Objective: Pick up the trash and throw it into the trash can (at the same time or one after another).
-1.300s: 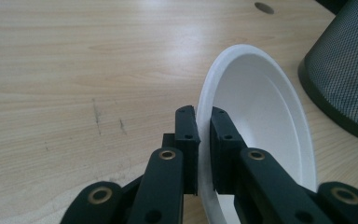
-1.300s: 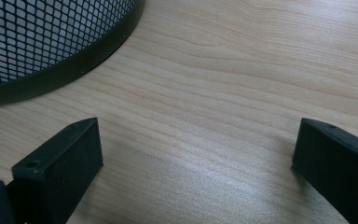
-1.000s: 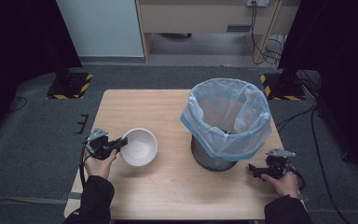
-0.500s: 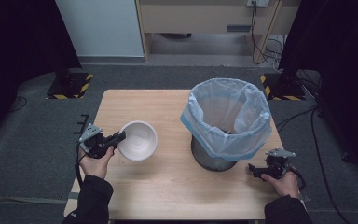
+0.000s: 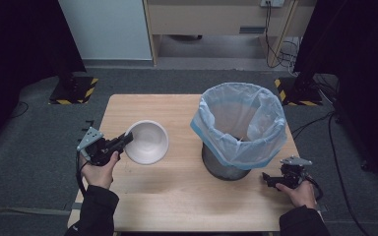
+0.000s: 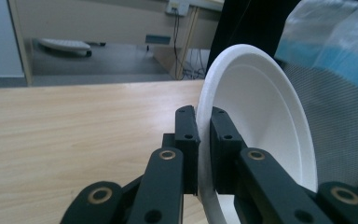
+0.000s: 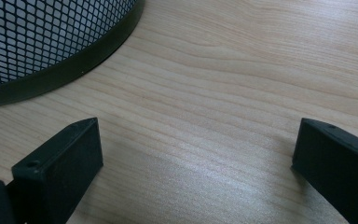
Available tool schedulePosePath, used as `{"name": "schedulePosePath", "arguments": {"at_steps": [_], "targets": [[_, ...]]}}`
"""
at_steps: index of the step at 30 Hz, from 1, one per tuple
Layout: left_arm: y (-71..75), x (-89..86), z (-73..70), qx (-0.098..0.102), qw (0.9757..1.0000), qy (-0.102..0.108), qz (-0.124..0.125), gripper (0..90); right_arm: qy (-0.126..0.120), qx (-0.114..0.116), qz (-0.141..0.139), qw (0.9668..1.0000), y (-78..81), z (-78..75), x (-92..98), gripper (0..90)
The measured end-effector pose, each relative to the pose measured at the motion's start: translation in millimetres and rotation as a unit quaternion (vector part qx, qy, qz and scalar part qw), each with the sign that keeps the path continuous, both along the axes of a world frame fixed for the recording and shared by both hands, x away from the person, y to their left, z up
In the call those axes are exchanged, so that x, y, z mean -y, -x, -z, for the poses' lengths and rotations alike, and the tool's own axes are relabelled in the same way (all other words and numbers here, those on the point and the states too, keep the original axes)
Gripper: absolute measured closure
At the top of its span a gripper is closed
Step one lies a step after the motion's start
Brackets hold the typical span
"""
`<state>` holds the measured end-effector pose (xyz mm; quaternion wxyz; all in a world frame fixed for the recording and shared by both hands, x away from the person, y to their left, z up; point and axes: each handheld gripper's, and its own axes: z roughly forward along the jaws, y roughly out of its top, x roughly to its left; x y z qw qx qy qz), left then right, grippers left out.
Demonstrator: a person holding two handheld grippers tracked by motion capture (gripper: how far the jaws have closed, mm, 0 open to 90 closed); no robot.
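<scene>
Plainly unlabelled white bowl [image 6: 261,121] clamped in left hand-held gripper [image 6: 204,140]; right hand-held gripper [image 7: 196,158] apart.

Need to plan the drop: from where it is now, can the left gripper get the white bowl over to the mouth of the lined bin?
Probably yes. The left gripper is shut on the white bowl's rim, bare table lies between it and the bin, and the right gripper sits open beside the bin's base, clear of that path.
</scene>
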<state>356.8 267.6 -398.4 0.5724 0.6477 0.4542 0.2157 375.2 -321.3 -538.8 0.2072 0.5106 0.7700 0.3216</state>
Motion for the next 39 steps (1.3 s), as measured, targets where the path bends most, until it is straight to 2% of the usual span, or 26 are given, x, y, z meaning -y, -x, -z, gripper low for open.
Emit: {"name": "schedulePosePath", "arguments": {"at_steps": [12,13,17,29,34,39], "targets": [[13.7,0.7,-30.9,0.054,0.9983,0.022,0.007,83.3,0.0,0.0,0.0,1.0,0.0,0.0,0.0,1.8],[13.7,0.7,-30.9,0.054,0.9983,0.022,0.007,83.3,0.0,0.0,0.0,1.0,0.0,0.0,0.0,1.8],[19.8,0.7,-43.5,0.076,0.9966,0.032,0.01,83.3,0.0,0.0,0.0,1.0,0.0,0.0,0.0,1.8],[31.2,5.3,-66.7,0.12,0.9915,0.046,0.016,83.3,0.0,0.0,0.0,1.0,0.0,0.0,0.0,1.8],[31.6,9.1,-75.7,0.133,0.9896,0.051,0.021,83.3,0.0,0.0,0.0,1.0,0.0,0.0,0.0,1.8],[25.5,17.0,-86.5,0.147,0.9868,0.063,0.026,83.3,0.0,0.0,0.0,1.0,0.0,0.0,0.0,1.8]]}}
